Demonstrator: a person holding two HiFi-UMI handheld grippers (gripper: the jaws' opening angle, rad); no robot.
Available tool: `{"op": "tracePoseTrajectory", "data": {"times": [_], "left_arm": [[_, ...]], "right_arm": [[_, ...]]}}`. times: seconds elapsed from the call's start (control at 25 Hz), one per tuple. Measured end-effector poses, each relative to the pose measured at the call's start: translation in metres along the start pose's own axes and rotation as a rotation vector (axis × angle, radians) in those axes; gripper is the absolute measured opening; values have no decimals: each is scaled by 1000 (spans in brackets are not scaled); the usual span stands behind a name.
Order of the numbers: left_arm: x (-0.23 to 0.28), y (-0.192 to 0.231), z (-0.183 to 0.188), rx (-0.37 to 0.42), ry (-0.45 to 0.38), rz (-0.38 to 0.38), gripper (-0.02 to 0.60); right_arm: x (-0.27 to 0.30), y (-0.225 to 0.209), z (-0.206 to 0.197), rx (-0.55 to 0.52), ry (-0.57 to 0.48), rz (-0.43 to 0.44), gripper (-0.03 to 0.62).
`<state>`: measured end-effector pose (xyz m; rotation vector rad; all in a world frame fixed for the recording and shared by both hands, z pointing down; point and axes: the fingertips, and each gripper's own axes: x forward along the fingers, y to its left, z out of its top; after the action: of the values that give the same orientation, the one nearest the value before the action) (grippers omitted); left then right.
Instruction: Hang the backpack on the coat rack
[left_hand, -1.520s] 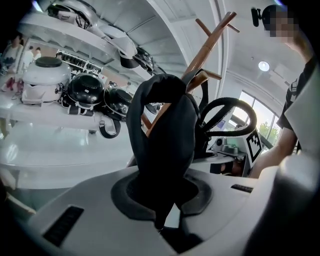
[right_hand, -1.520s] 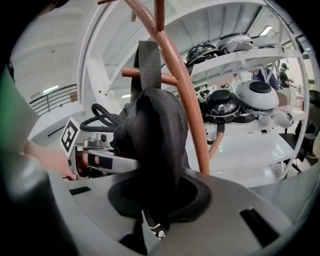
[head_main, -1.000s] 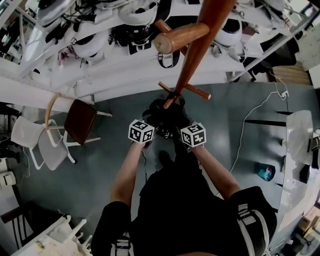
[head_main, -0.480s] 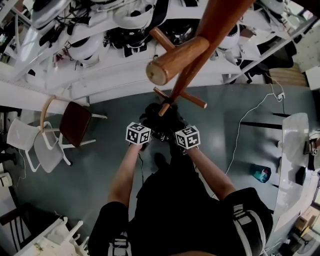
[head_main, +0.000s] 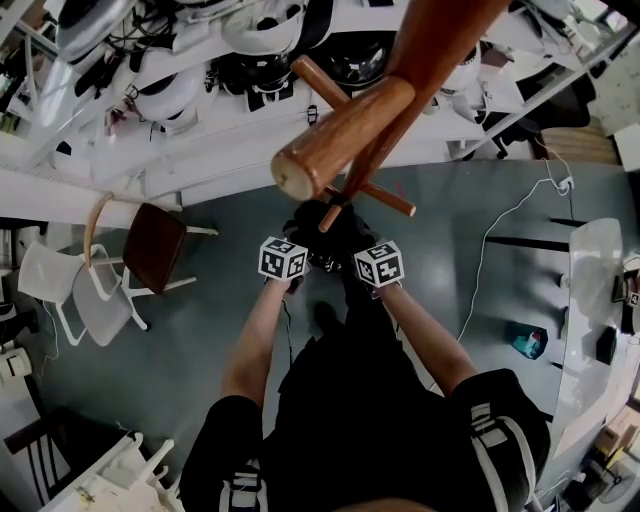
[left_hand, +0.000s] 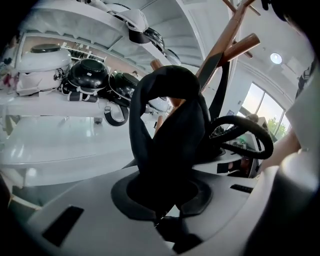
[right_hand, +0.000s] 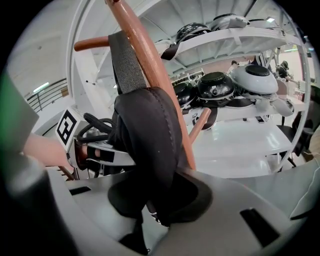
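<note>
The wooden coat rack (head_main: 400, 110) rises in front of me, with one peg (head_main: 340, 130) jutting toward the camera and lower pegs (head_main: 385, 200) below it. The black backpack (head_main: 330, 222) hangs against the pole at the lower pegs. My left gripper (head_main: 300, 240) and right gripper (head_main: 358, 242) both reach into it. In the left gripper view, the left gripper (left_hand: 160, 200) is shut on a black strap (left_hand: 170, 125). In the right gripper view, the right gripper (right_hand: 157, 200) is shut on a padded black strap (right_hand: 150, 135) beside the pole (right_hand: 145, 60). The fingertips are hidden by fabric.
White shelves (head_main: 200, 130) with helmets (head_main: 265, 30) stand behind the rack. A brown chair (head_main: 155, 245) and a white chair (head_main: 70, 290) are at the left. A white table (head_main: 590, 300), a floor cable (head_main: 500, 240) and a teal object (head_main: 527, 342) lie to the right.
Both grippers have sunk a little along the pole with the backpack still held. The near peg now looms larger in the head view.
</note>
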<state>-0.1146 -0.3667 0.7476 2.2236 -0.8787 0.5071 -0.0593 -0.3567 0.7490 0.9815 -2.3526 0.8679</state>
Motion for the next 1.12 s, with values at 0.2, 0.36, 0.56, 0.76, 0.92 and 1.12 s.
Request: {"op": "tracePoseTrajectory", "data": {"times": [0.2,0.36,0.56,0.76,0.92,1.12], "left_arm": [[2,10,-2,-11,-26,60,86],[2,16,-5,-19,-16,87,143],[-6,17,-6,4,-46,120,194],[-24,20,-5,1,-118,207,242],[-37,14,-7,2,-129,203,242],[-60,-1,-14,20,-157,217,242]], "right_arm": [[7,0,0,-42,7,-21,104],[4,-4,-1,-59,8,-30,144],[-2,-2,-1,-73,-15,-38,236],[-15,-2,-3,-96,-31,-84,264],[-32,3,6,-114,-75,-104,264],[-55,20,2,-137,-111,-103,272]]}}
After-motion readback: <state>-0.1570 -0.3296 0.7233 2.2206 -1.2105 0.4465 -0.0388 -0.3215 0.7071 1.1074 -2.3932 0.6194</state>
